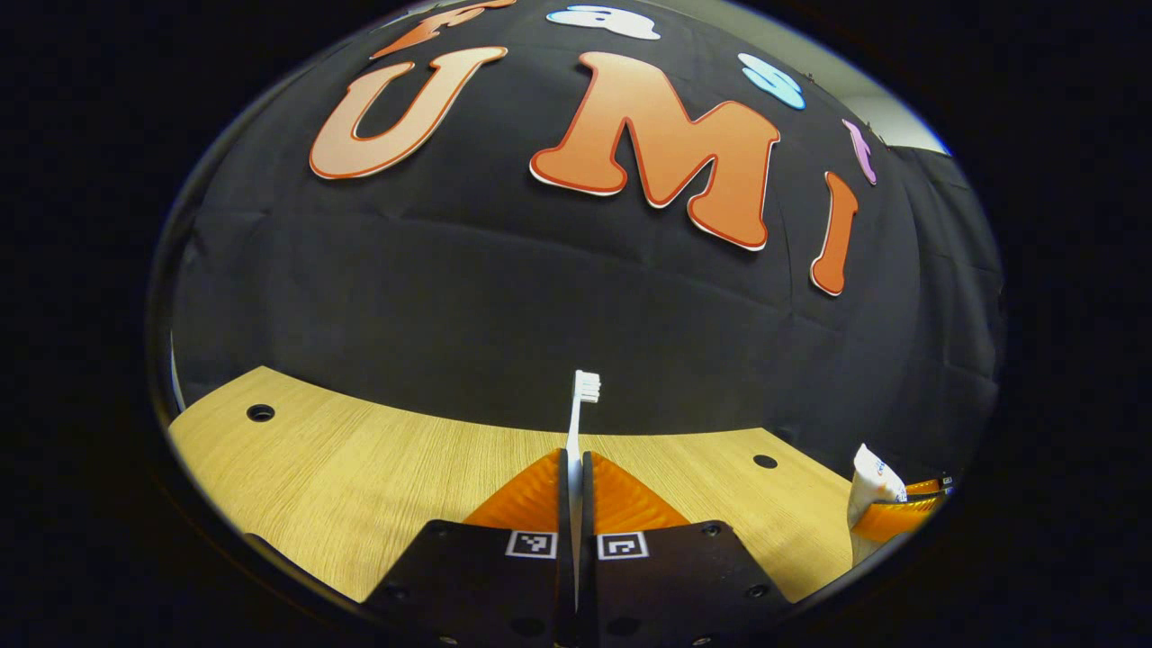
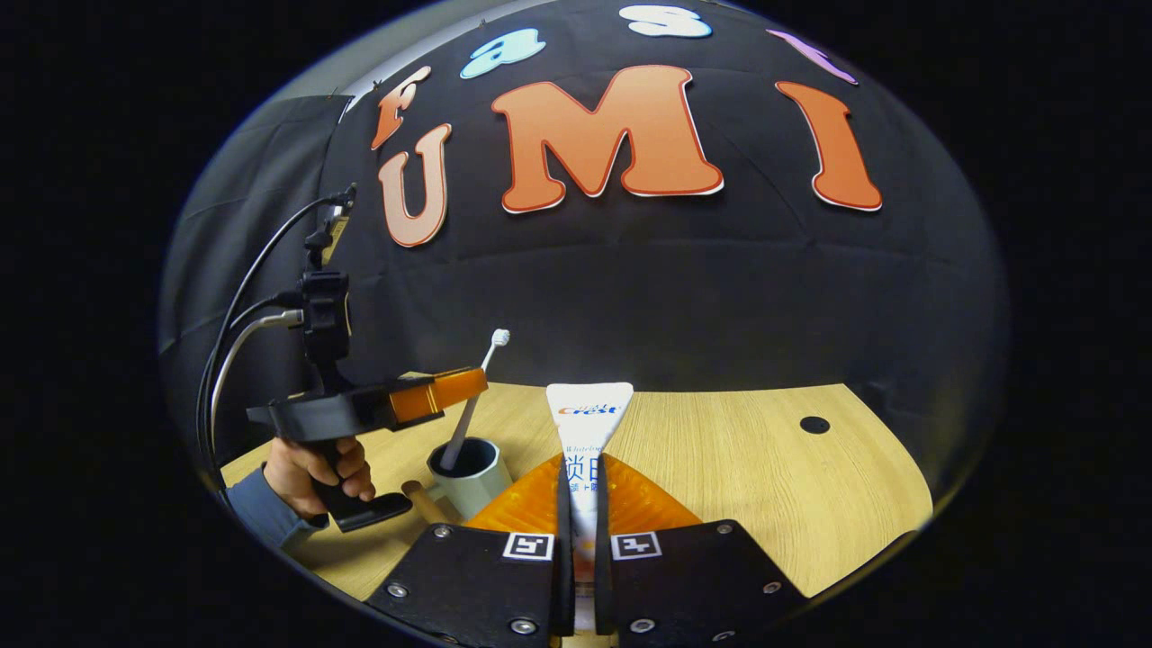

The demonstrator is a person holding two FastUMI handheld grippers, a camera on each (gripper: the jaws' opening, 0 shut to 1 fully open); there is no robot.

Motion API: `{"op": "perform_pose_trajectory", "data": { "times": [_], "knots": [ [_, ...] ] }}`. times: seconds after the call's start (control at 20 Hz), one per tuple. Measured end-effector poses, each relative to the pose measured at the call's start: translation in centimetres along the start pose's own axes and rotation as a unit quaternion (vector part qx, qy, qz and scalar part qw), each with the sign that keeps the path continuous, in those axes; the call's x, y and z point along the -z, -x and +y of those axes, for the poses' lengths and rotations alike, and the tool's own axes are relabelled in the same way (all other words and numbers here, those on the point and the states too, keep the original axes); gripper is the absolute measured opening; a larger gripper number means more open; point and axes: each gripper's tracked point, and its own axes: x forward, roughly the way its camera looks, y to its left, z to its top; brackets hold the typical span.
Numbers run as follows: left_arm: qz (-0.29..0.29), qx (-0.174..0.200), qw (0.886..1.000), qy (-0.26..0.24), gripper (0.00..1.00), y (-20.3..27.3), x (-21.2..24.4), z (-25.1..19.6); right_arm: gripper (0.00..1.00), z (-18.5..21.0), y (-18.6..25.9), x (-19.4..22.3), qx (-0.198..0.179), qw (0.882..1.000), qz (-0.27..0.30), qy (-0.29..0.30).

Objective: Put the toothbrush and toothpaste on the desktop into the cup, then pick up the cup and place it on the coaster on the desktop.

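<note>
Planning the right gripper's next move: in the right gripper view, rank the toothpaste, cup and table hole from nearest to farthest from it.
1. Toothpaste: clamped between the right gripper fingers.
2. Cup: just ahead, left, toothbrush standing in it.
3. Table hole: farther, right.

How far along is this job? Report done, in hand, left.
Done: nothing is released yet. In hand: the left tool clamps the toothbrush, whose lower end sits inside the cup; the right tool clamps the toothpaste. Left: release the toothbrush, add the toothpaste, move the cup to the coaster.
</note>
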Motion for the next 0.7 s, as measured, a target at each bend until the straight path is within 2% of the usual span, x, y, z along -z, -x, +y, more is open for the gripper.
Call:
{"op": "perform_pose_trajectory", "data": {
  "times": [0.25, 0.5, 0.6, 0.7],
  "knots": [
    [-0.014, 0.010, 0.999, -0.032, 0.02, 1.4, 0.2, -1.0, 0.09, 1.0, -0.5, -1.0, -0.002, 1.000, -0.010, -0.003],
    [0.007, 0.029, 0.998, -0.053, 0.09, 2.9, 1.5, -1.7, 0.09, 1.8, -0.9, -2.6, -0.002, 1.000, -0.025, -0.010],
    [0.015, 0.030, 0.998, -0.062, 0.30, 3.9, 1.8, -1.4, 0.09, 2.2, -1.2, -3.5, -0.004, 0.999, -0.035, -0.015],
    [0.037, 0.032, 0.997, -0.060, 0.65, 5.2, 2.5, -1.3, 0.09, 2.8, -1.6, -4.1, -0.009, 0.999, -0.041, -0.023]
  ]
}}
